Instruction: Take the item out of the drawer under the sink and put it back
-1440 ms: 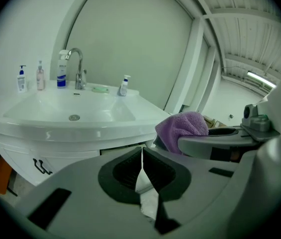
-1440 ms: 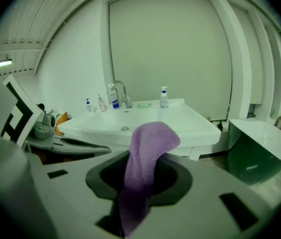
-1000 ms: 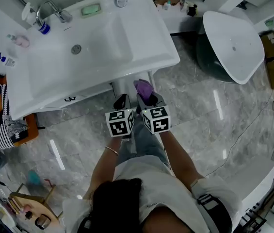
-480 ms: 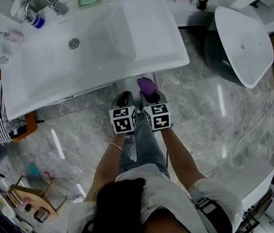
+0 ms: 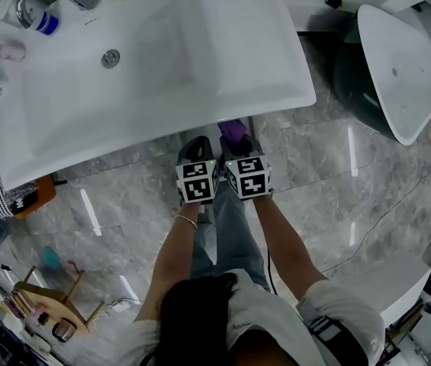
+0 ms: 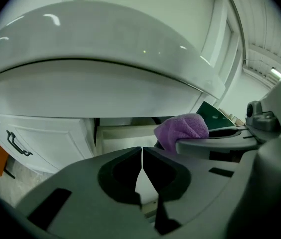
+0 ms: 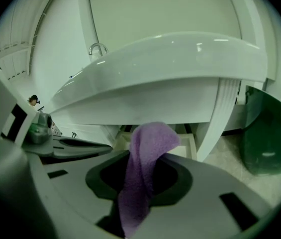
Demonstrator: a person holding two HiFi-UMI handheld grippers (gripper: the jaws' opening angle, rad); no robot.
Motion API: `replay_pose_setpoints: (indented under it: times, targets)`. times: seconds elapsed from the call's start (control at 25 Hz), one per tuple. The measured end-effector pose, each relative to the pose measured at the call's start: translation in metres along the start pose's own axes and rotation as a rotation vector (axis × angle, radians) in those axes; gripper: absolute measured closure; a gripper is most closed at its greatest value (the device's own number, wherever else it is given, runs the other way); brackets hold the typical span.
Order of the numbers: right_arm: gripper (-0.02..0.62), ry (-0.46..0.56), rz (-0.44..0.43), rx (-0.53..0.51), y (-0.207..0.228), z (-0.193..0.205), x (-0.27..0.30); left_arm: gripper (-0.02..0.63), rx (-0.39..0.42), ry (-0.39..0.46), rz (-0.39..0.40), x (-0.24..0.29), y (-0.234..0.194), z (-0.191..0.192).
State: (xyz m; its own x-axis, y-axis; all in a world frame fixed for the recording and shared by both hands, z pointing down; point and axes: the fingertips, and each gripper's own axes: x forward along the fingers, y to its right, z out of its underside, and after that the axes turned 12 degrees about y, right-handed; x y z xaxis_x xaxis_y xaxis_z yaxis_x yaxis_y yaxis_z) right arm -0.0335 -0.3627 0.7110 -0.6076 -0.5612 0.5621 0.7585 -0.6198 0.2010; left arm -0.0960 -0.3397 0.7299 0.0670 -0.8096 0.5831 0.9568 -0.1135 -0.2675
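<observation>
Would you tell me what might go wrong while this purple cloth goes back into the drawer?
The purple cloth hangs loose from the right gripper, so it could snag on the drawer wall. The sink rim is just above; that gripper could bump it.

Purple cloth [image 7: 147, 148], white sink [image 5: 162, 59], grey veined floor [image 5: 123, 197], black-and-white marker cubes [image 5: 197, 183].

Left gripper [image 5: 194, 146], right gripper [image 5: 236, 140], purple cloth [image 5: 233, 130] now nearer sink [image 5: 200, 117] rim

Looking down, the sink [image 5: 276, 101] hides the drawer [image 6: 123, 133] and all but a corner of my purple cloth [image 5: 234, 131].
</observation>
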Motion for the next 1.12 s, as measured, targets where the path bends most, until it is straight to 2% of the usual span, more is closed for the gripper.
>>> replay_pose_setpoints:
  times: [0.48, 0.72, 0.92, 1.04, 1.12]
  targets:
    - [0.482, -0.045, -0.022, 0.007, 0.016, 0.032, 0.046, 0.592, -0.078, -0.036, -0.017, 0.037, -0.016, 0.025]
    - [0.477, -0.153, -0.023, 0.005, 0.024, 0.062, 0.065, 0.592, -0.116, -0.07, -0.028, 0.051, -0.022, 0.042]
    - [0.471, -0.188, -0.036, 0.031, 0.024, 0.074, 0.076, 0.592, -0.131, -0.085, -0.028, 0.061, -0.027, 0.048]
    - [0.453, -0.196, -0.035, 0.041, 0.025, 0.075, 0.076, 0.592, -0.16, -0.076, -0.022, 0.062, -0.025, 0.048]
    - [0.415, -0.191, -0.034, 0.052, 0.025, 0.073, 0.073, 0.592, -0.175, -0.063, -0.015, 0.062, -0.022, 0.046]
